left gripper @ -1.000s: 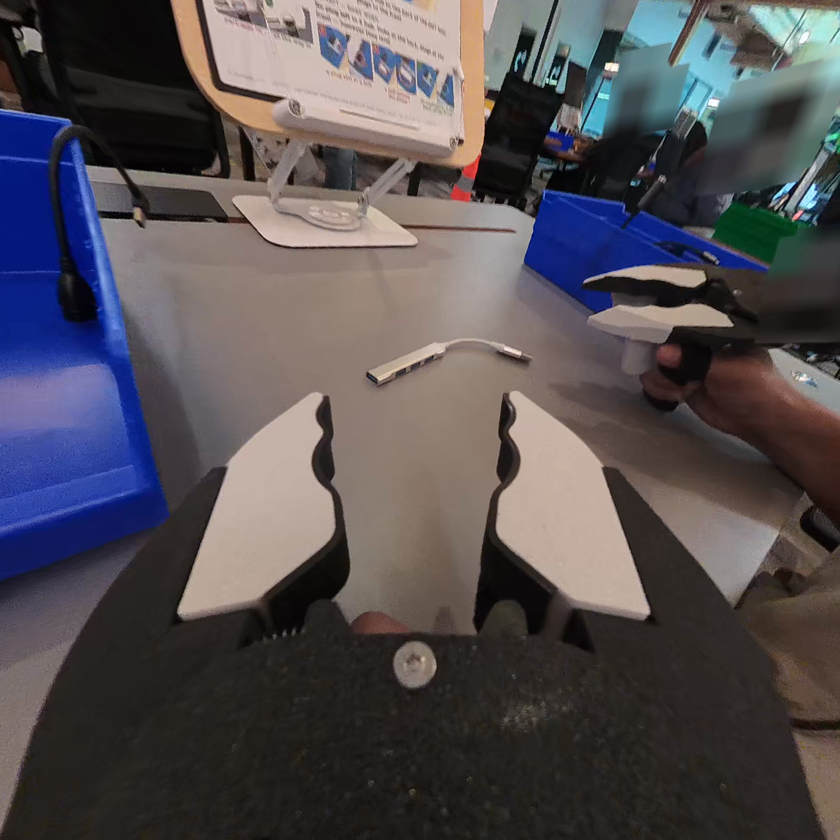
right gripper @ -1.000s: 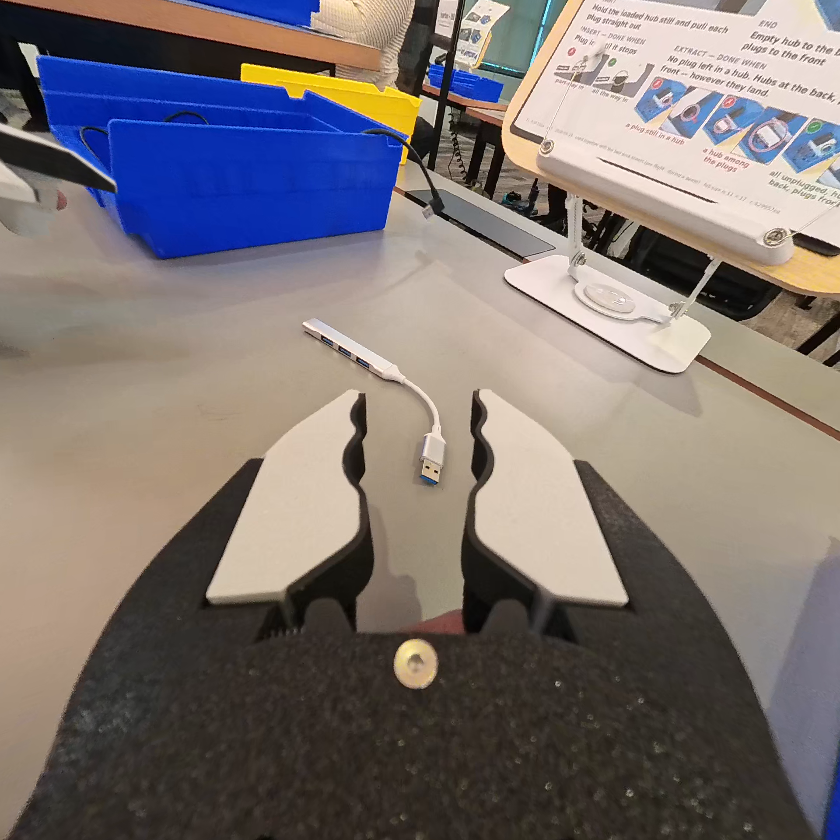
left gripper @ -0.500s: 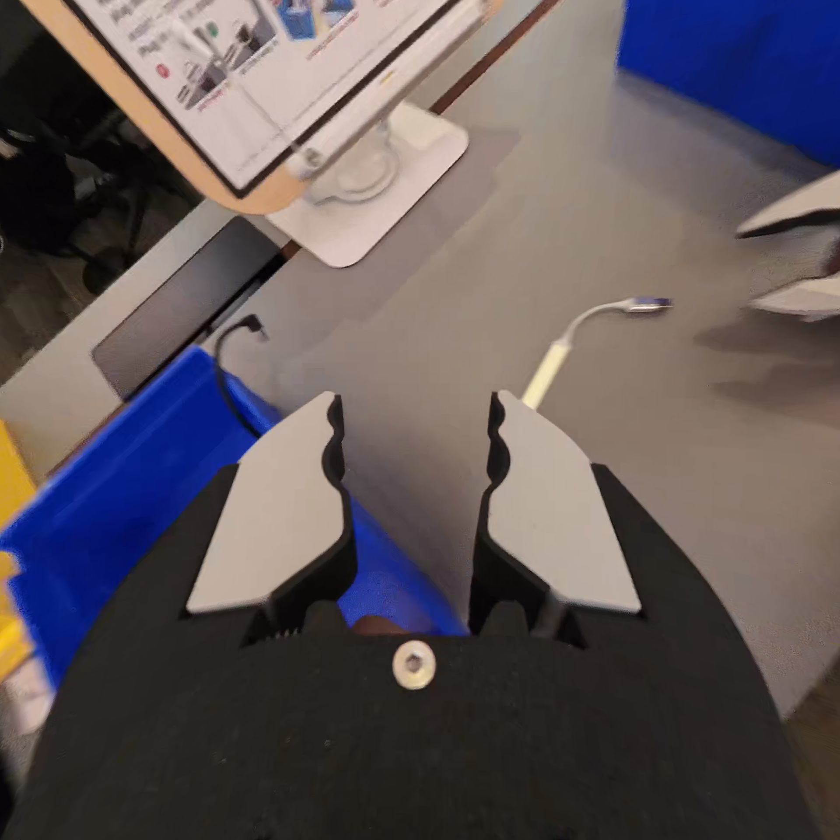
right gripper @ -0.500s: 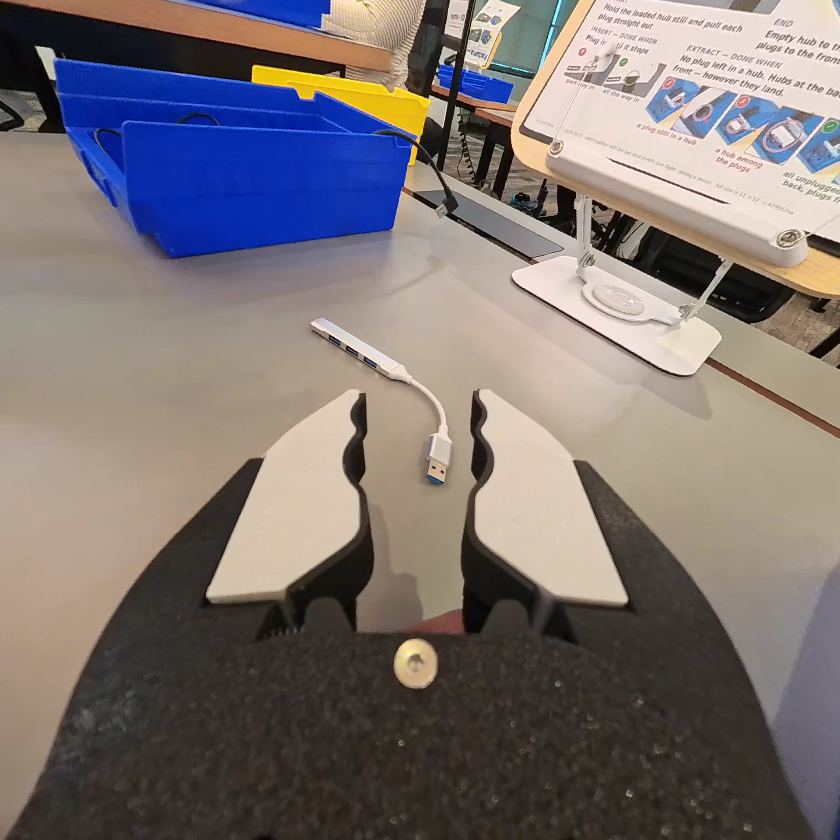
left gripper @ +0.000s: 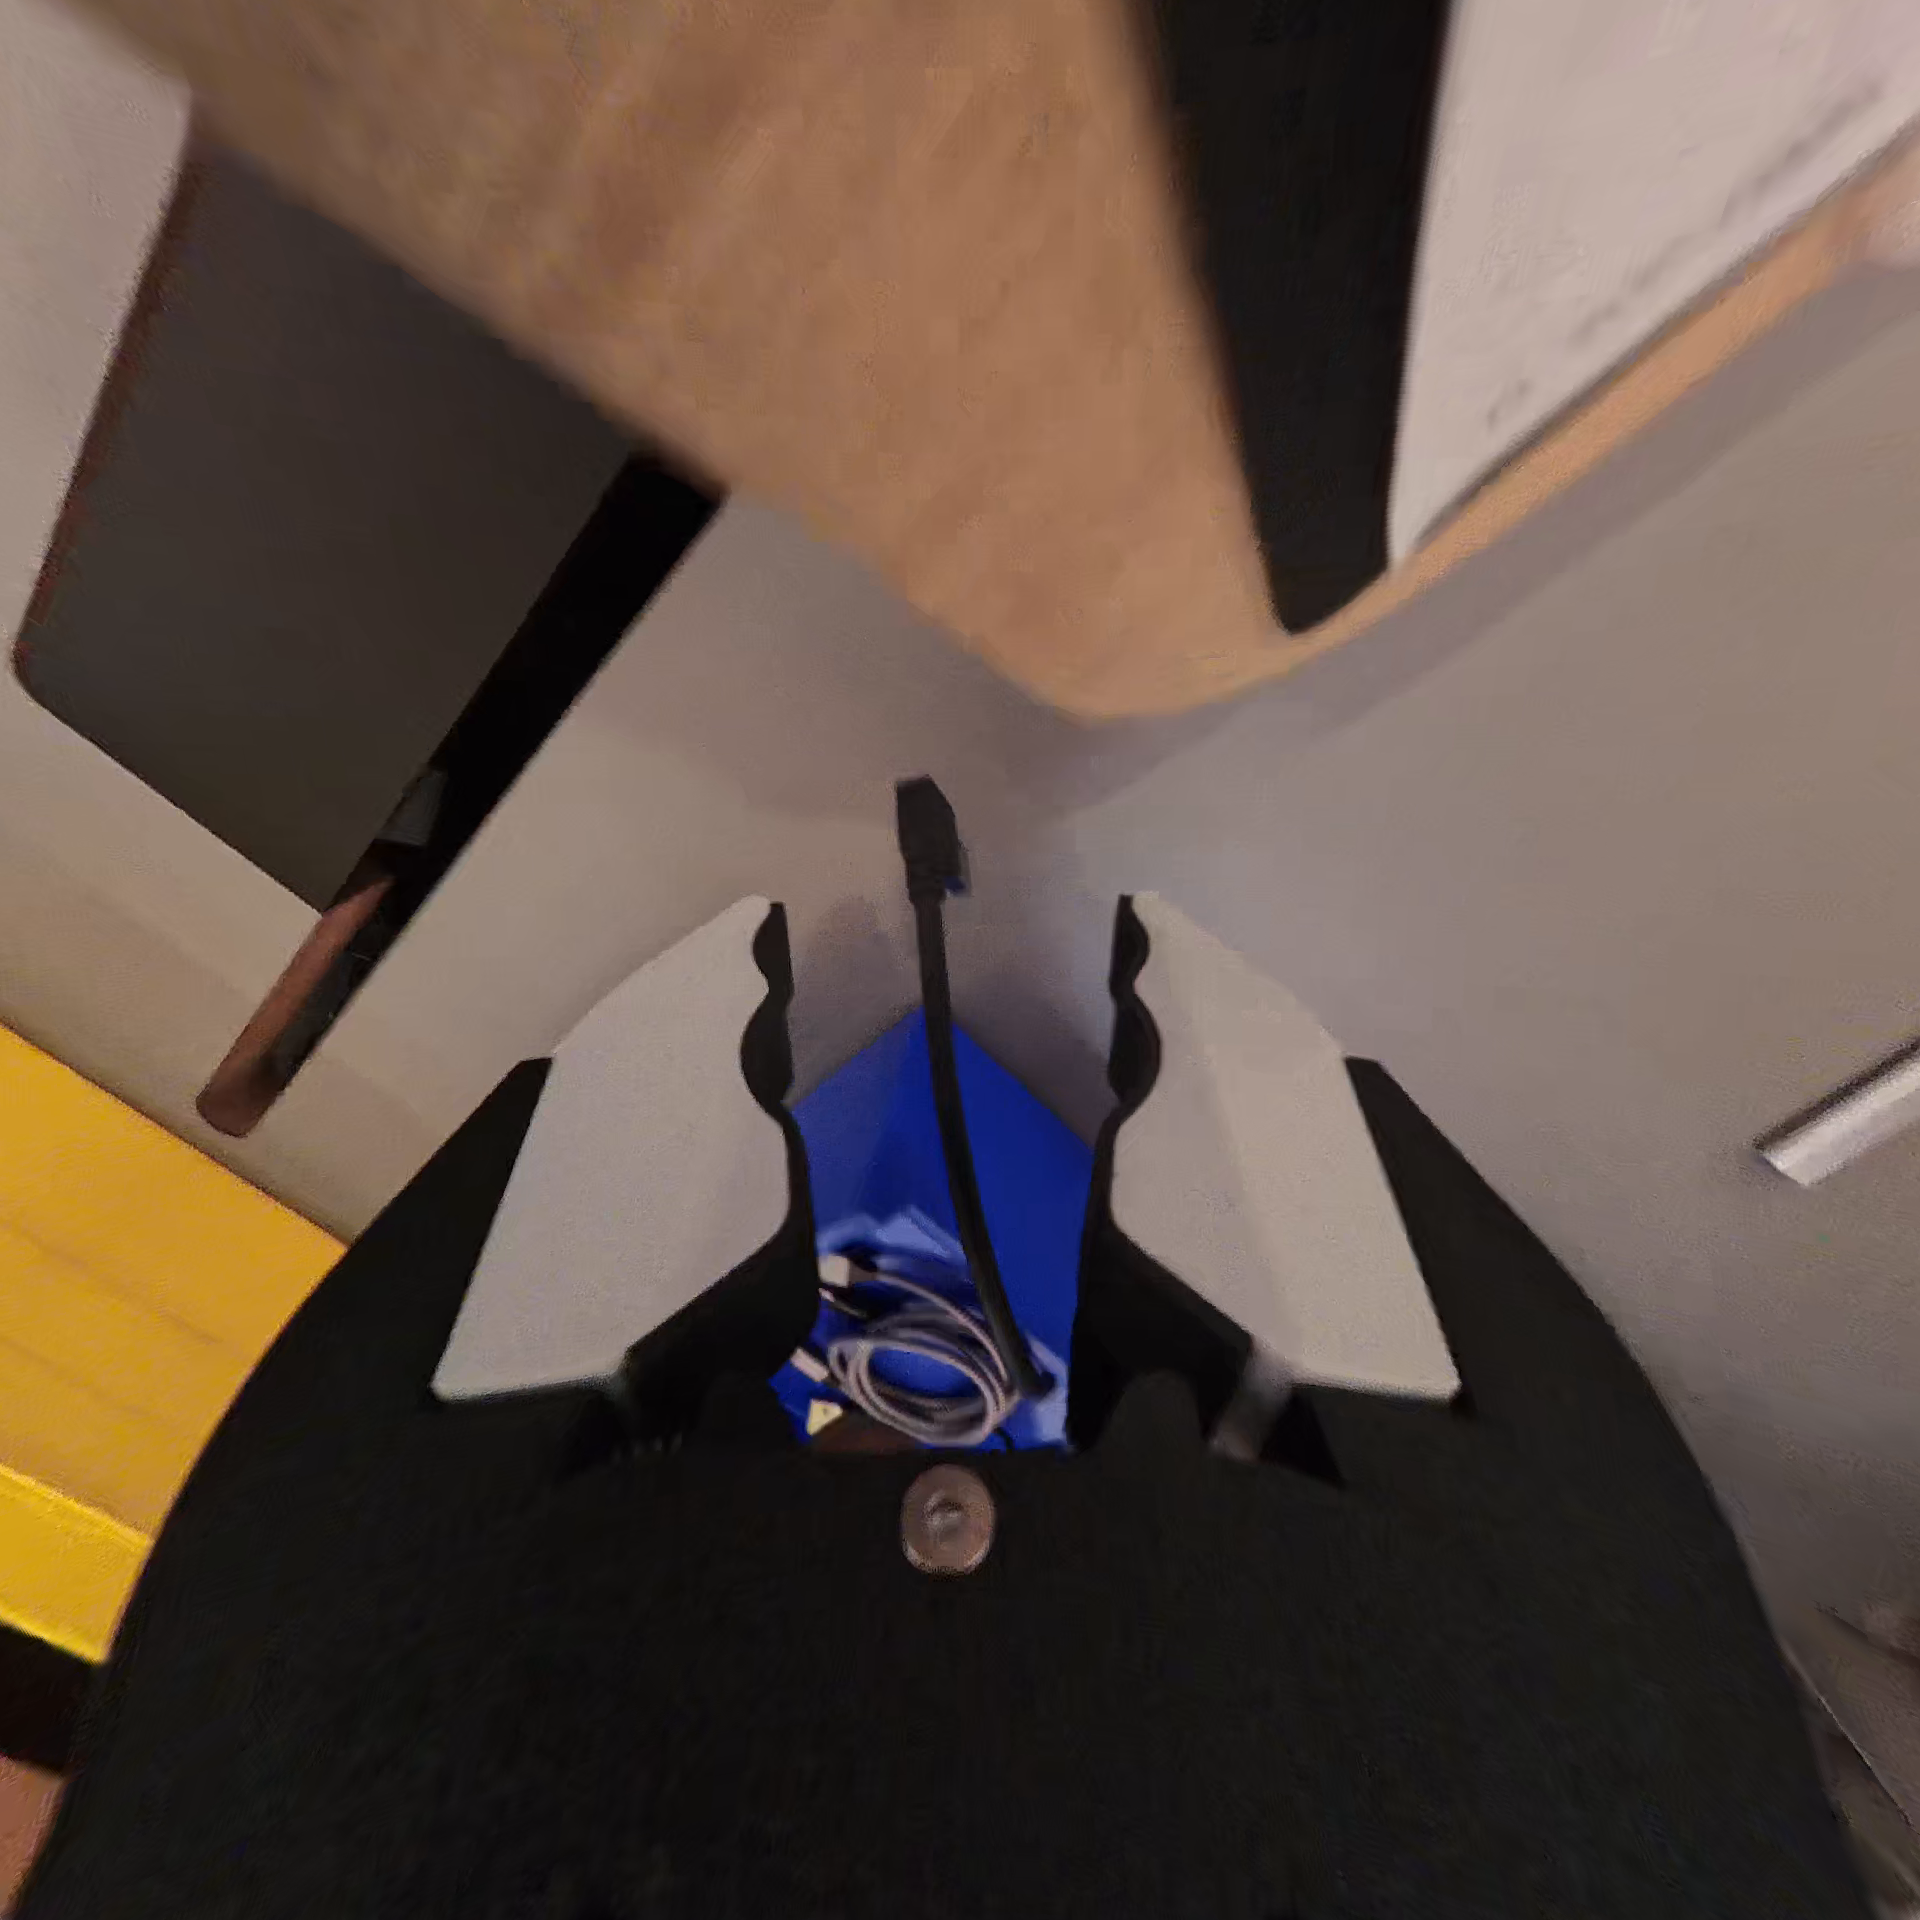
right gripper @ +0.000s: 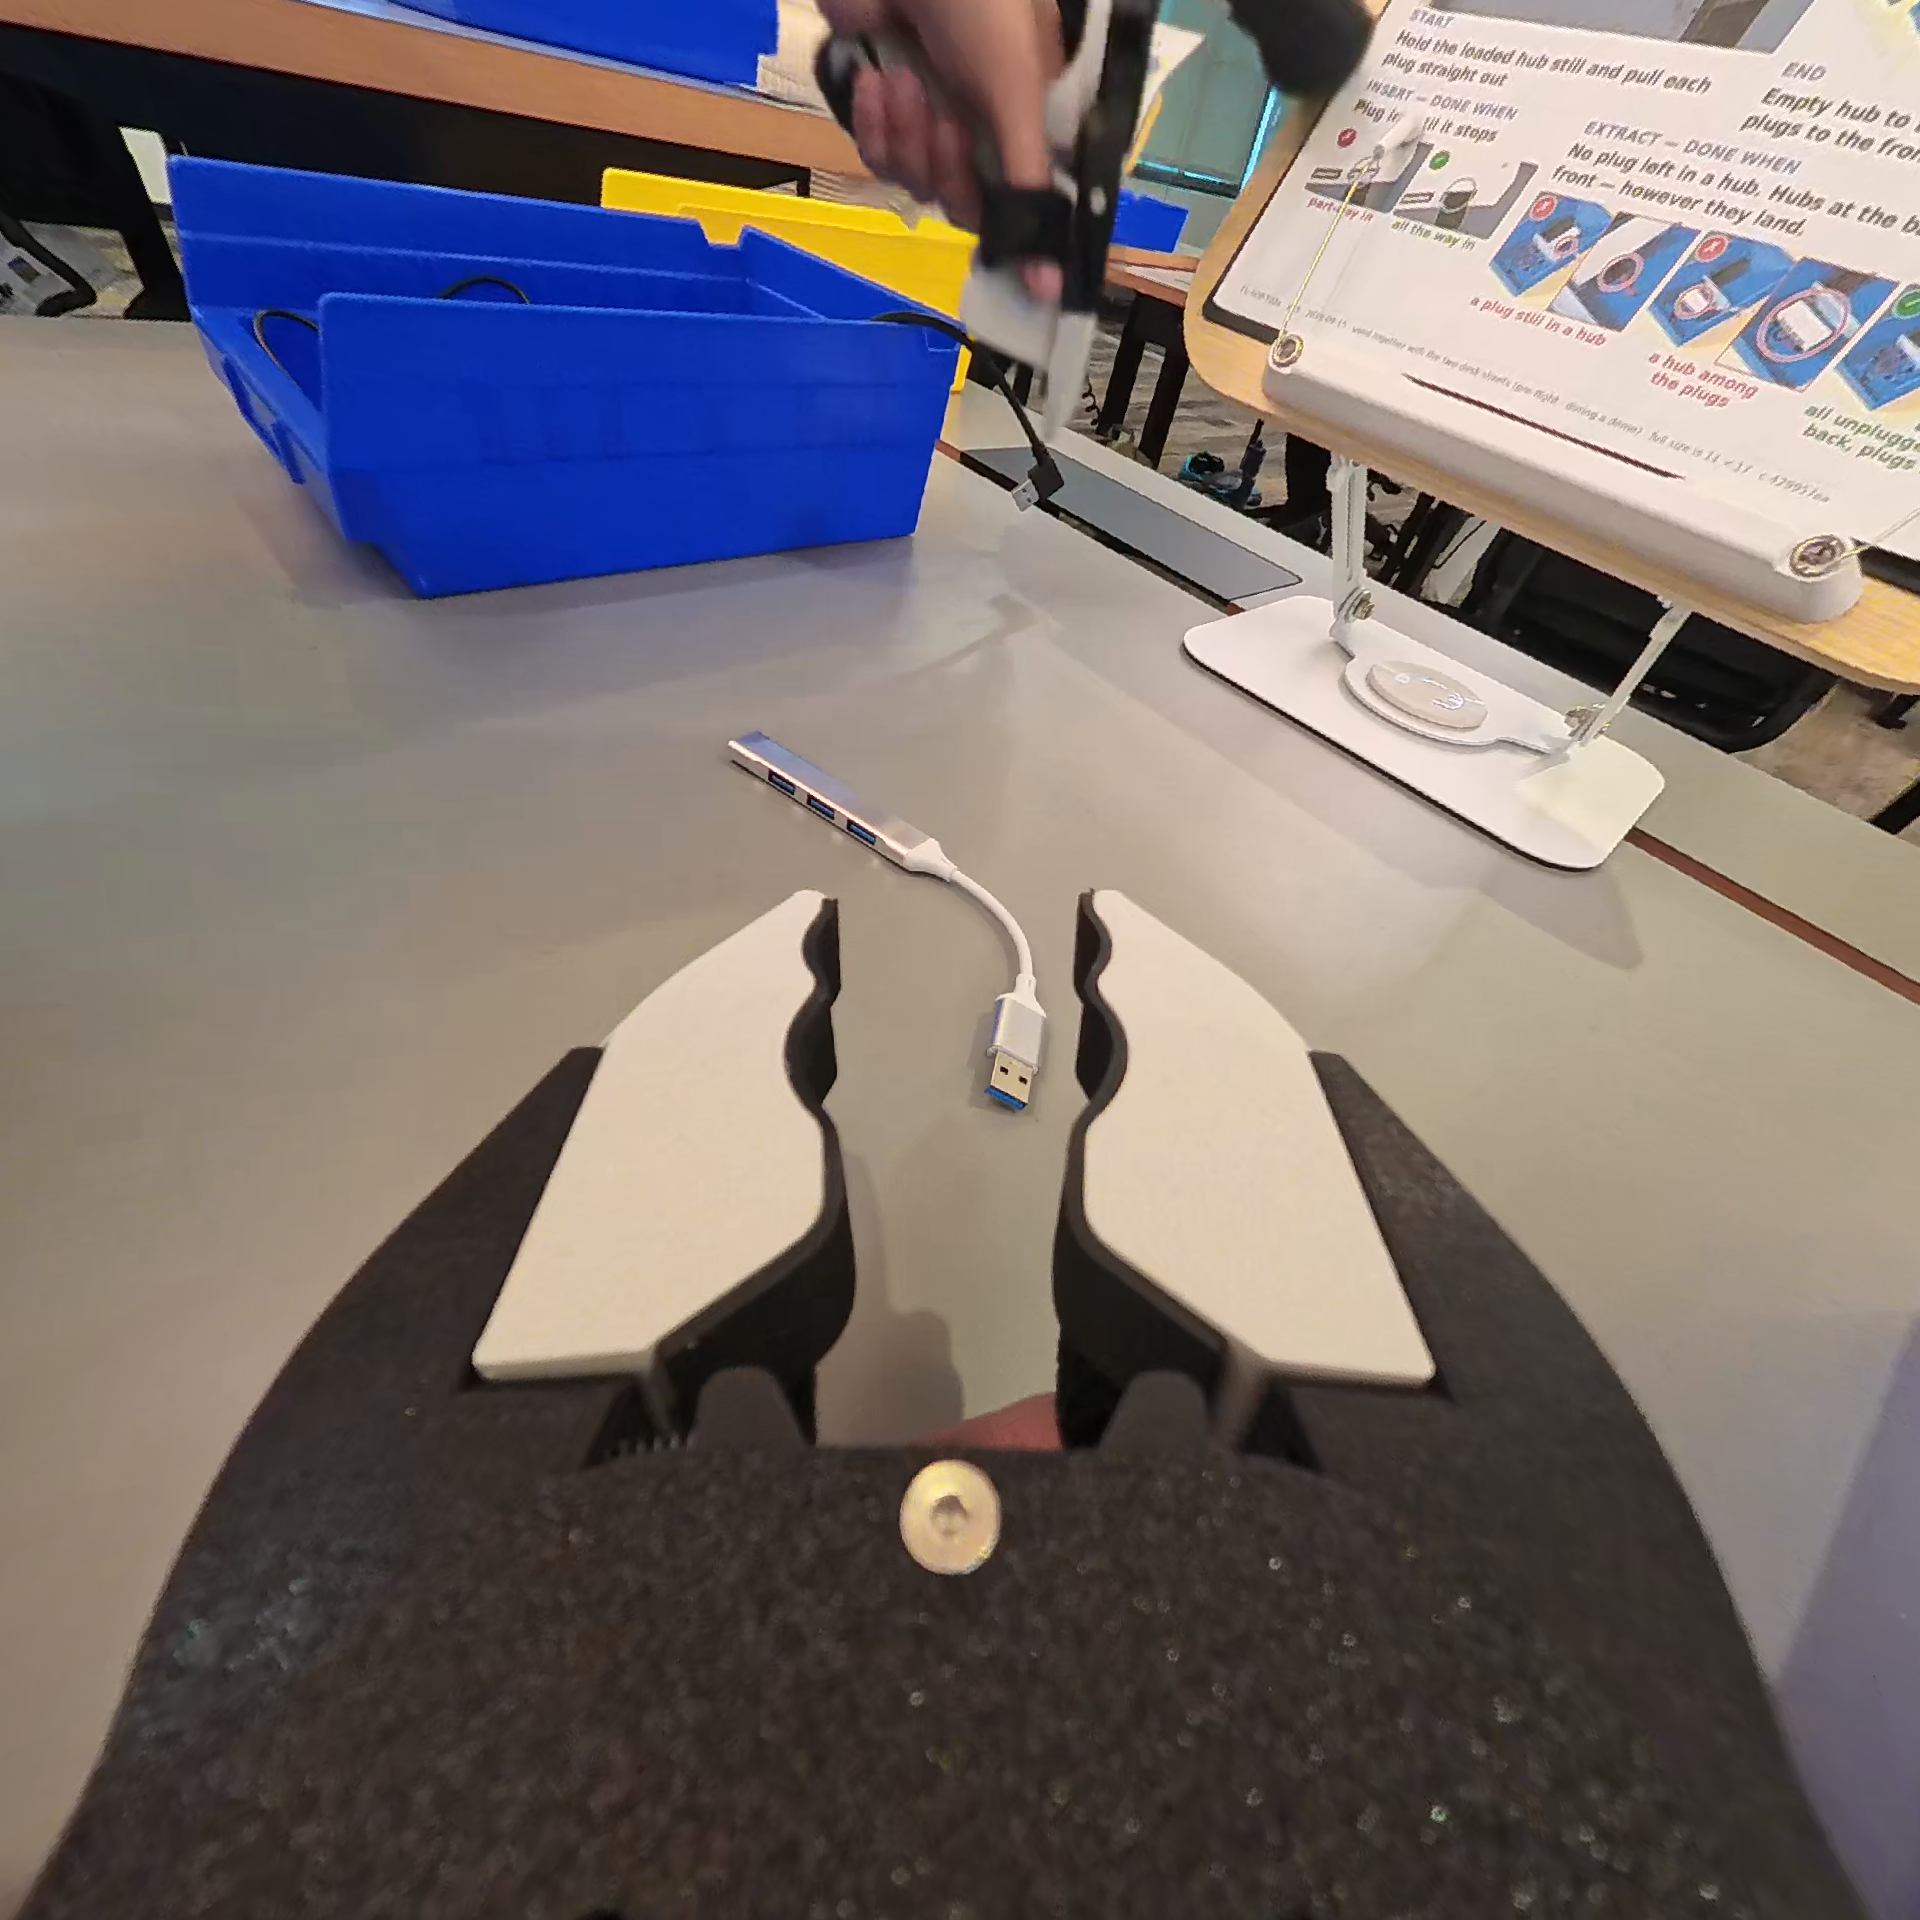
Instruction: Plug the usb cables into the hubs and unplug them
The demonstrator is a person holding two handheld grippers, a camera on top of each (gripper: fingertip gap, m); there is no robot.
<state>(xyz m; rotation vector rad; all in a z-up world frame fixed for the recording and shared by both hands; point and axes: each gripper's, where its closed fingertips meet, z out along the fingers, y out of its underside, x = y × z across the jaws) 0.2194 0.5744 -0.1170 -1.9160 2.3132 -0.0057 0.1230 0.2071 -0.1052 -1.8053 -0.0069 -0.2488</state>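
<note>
Left hand-held gripper [left gripper: 945, 914] had swung from the worktop [right gripper: 312, 831] to the blue bin [right gripper: 623, 447], jaws wide around the black cable [left gripper: 951, 1091], pickup pending; right hand-held gripper [right gripper: 951, 904] stayed wide near the USB hub [right gripper: 831, 805].

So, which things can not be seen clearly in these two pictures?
- Left wrist view: the open left claw hides most of the blue plastic bin; the coiled grey cable shows only partly.
- Same view: tilted wooden board is motion-blurred.
- Right wrist view: silver slim USB hub: far-side ports hidden.

grey table [right gripper: 312, 883] | on it: blue bin [right gripper: 623, 447], USB hub [right gripper: 831, 805], white stand [right gripper: 1455, 738]
</note>
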